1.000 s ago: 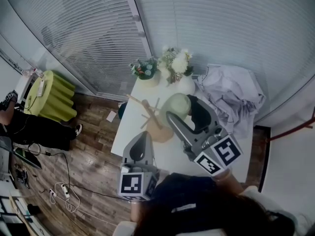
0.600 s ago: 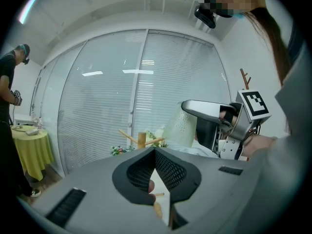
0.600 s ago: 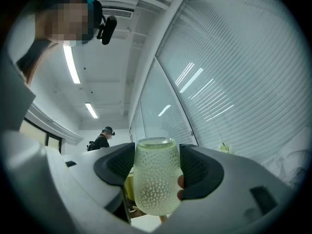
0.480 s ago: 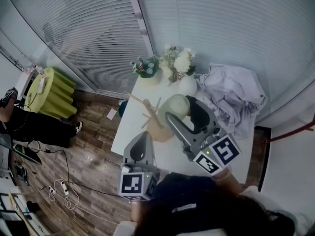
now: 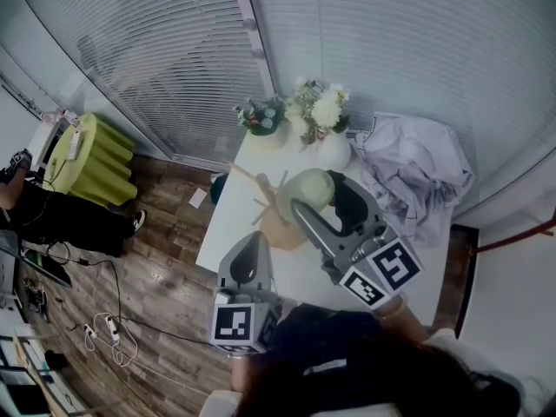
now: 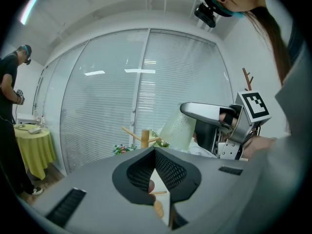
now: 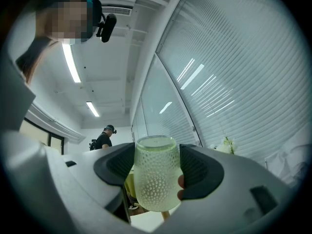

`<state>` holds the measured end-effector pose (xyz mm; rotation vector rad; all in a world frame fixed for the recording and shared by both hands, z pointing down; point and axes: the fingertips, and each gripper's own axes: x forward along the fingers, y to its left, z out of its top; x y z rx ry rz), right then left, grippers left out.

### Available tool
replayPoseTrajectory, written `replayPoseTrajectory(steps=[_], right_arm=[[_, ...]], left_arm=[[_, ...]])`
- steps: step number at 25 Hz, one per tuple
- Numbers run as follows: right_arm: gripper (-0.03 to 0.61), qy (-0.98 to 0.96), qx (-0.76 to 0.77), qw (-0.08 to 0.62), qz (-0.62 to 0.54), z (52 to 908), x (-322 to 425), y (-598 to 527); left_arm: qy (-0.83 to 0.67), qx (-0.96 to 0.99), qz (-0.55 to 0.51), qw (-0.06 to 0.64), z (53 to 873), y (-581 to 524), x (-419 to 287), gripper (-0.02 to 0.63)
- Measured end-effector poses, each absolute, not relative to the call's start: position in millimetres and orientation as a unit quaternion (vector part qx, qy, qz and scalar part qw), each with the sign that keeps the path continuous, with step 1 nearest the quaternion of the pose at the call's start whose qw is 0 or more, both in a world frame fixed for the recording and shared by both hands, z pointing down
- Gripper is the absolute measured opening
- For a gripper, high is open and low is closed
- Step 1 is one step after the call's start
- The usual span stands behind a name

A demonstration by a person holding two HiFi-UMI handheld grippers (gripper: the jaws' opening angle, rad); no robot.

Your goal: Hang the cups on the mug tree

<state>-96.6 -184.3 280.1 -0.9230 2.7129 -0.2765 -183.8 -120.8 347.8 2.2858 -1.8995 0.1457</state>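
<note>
Held above the white tabletop (image 5: 228, 226), close over the wooden mug tree (image 5: 263, 205): a pale green dimpled cup (image 7: 156, 177); clamped from both sides in the right hand-held gripper (image 7: 157, 172), jaws spread to the cup's width with the pads against its wall; stood with its long axis upright in the right gripper view, crosswise to the jaws, narrower end up and bulging end down; seen in the left gripper view tilted, wider end down and to the left, aimed at the tree's slanting pegs; could not tell which end was the mouth, nor whether cup and peg touched. Kept low near the tabletop's near edge: the left hand-held gripper (image 6: 155, 172), jaws closed tip to tip with nothing between them. Stood at the far edge: two vases of flowers (image 5: 316, 111); heaped beside them, a crumpled white cloth (image 5: 419, 174).
</note>
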Motion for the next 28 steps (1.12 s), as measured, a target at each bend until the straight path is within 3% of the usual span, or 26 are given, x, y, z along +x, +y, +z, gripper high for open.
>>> replayPoseTrajectory(steps=[28], right_arm=[[0.295,0.939,-0.301,0.108,-0.128,306.1,-112.3,-187.2]], left_arm=[[-0.635,0.766,0.047,0.088,348.8,-125.8,-187.8,0.002]])
